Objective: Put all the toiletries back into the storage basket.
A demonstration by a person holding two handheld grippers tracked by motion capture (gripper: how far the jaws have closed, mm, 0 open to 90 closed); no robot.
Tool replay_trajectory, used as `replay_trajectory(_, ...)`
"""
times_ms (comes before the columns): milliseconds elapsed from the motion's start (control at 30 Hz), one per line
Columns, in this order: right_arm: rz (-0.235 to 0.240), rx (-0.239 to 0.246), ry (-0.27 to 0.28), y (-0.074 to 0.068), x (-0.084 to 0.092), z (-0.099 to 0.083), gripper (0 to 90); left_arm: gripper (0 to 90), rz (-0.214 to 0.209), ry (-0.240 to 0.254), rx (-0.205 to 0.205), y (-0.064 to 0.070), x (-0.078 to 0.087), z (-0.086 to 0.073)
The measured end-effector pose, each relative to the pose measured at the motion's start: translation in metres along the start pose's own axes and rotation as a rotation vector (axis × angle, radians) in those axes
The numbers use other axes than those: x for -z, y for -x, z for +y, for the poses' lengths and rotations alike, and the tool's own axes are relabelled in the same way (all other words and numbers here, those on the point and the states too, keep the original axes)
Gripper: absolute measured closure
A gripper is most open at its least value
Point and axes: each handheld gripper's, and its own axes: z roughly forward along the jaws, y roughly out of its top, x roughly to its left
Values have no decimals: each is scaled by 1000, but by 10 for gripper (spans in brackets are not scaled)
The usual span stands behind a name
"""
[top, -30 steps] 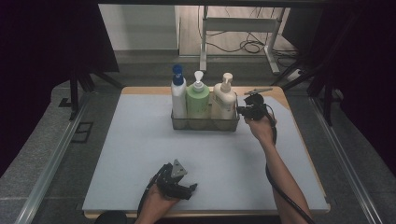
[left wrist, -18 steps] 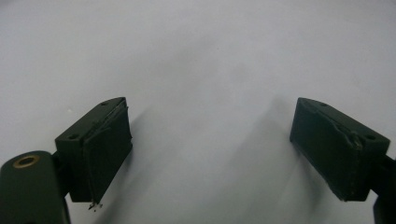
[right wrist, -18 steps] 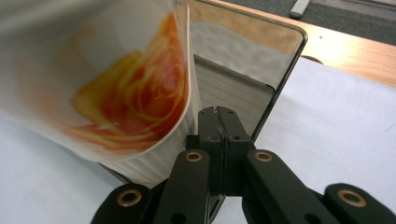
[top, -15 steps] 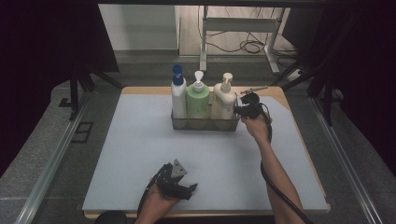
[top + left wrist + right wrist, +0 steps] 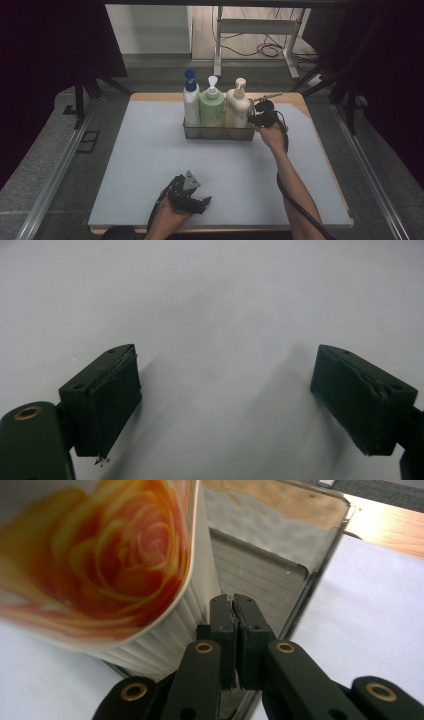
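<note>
we read the work as barely begun: the right gripper [image 5: 256, 116], fingers [image 5: 222, 630] pressed together on the wall of the metal caddy [image 5: 218, 132] at upper centre of the high view, holds its right end; the caddy stands on the desk [image 5: 150, 170]. three pump bottles stand inside: blue-capped bottle [image 5: 190, 102], green bottle [image 5: 212, 106], cream bottle [image 5: 236, 105]. the left gripper [image 5: 192, 197], lower centre, gapes wide and empty.

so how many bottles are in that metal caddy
3, upright in a row in the caddy: a blue-capped white bottle at the left end, a green pump bottle in the middle, and a cream pump bottle at the right end, beside the right gripper.
</note>
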Motion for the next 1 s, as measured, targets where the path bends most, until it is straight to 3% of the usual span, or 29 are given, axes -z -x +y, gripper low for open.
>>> replay_trajectory(533, 32, 41, -17, -18, -12, 2, 857, 124, 0, 1, -1, 0, 0, 0)
replay_trajectory(1000, 25, 54, -12, -22, -12, 2, 868, 124, -1, 0, 5, 0, 0, 0)
